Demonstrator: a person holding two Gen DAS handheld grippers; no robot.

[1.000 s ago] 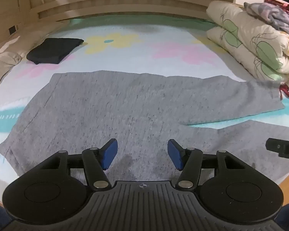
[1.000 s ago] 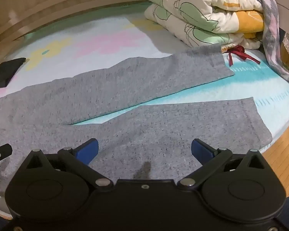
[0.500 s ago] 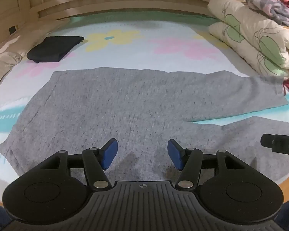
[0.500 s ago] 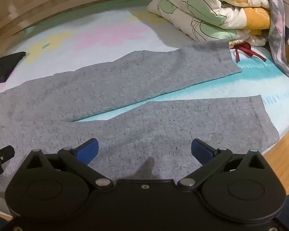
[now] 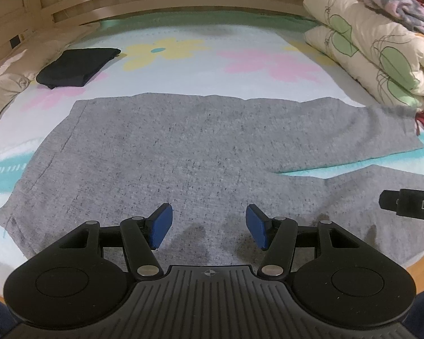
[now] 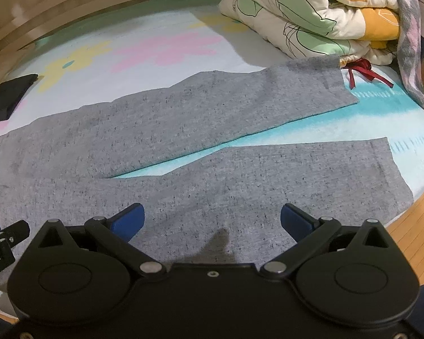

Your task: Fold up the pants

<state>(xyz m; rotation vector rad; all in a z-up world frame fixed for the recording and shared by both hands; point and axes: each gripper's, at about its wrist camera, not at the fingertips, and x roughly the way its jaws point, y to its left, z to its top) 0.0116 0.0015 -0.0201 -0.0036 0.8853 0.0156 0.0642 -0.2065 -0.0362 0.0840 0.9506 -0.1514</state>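
— Left wrist view: the grey pants (image 5: 200,152) lie spread flat on the flowered bed sheet (image 5: 240,53), waistband to the left, both legs running off to the right. Left gripper (image 5: 209,223) hovers over the near edge, jaws spread, nothing between them.

— And the right gripper (image 6: 212,220)?

— Jaws spread wide too, empty, over the near leg (image 6: 282,175). A wedge of sheet shows between the two legs.

— How will the cloth behave?

— It looks like soft, light jersey knit; I'd expect it to sag and drag rather than hold a shape. Not fragile, not slippery.

— So where to take hold?

— Probably the near outer edge, one gripper near the waistband, one along the leg, pinching both layers, then lifting it over onto the far leg (image 6: 240,99).
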